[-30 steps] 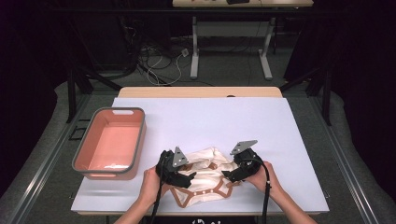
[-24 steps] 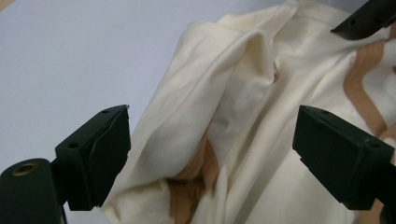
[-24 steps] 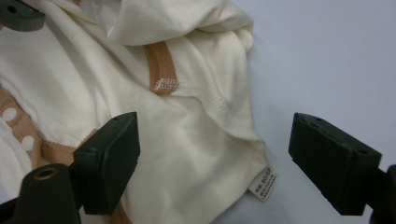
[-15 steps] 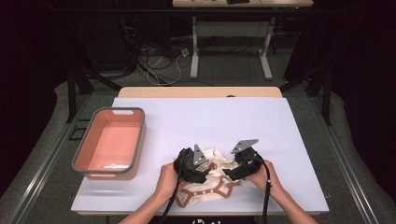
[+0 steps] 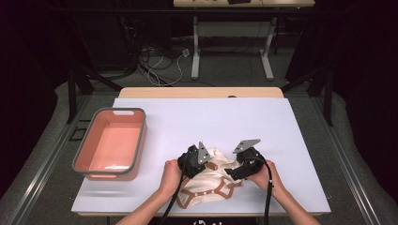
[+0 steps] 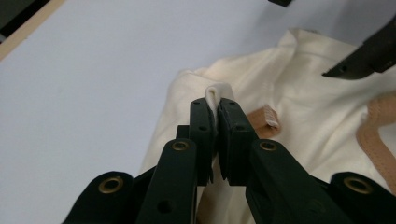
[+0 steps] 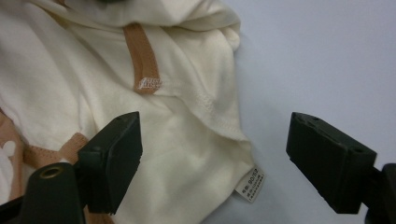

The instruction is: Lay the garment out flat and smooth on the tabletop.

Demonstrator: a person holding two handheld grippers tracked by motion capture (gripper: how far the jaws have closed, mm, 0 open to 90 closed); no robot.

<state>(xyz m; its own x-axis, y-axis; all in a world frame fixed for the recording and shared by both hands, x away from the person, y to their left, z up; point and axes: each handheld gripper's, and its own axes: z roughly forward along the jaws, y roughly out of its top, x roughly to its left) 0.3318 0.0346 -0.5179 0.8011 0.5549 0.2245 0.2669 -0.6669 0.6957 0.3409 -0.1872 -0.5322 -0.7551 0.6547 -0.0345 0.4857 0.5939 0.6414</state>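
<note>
A cream garment with brown trim (image 5: 213,180) lies crumpled near the front edge of the white table (image 5: 206,117). My left gripper (image 5: 196,161) rests on the garment's left part. In the left gripper view its jaws are shut on a pinched fold of the cream cloth (image 6: 218,91). My right gripper (image 5: 236,172) hovers over the garment's right part with its jaws wide open. Between them lie a hem of the garment (image 7: 205,116) and a small white size label (image 7: 251,184). The tip of the right gripper (image 6: 362,60) also shows in the left gripper view.
A salmon-pink tub with a grey rim (image 5: 111,143) stands at the table's left side. Behind the white table are a wooden strip (image 5: 202,92), cables on the floor (image 5: 159,61) and the legs of another table (image 5: 230,42).
My left gripper has moved right onto the garment and is now shut on a fold of cloth. The right gripper has barely moved.
</note>
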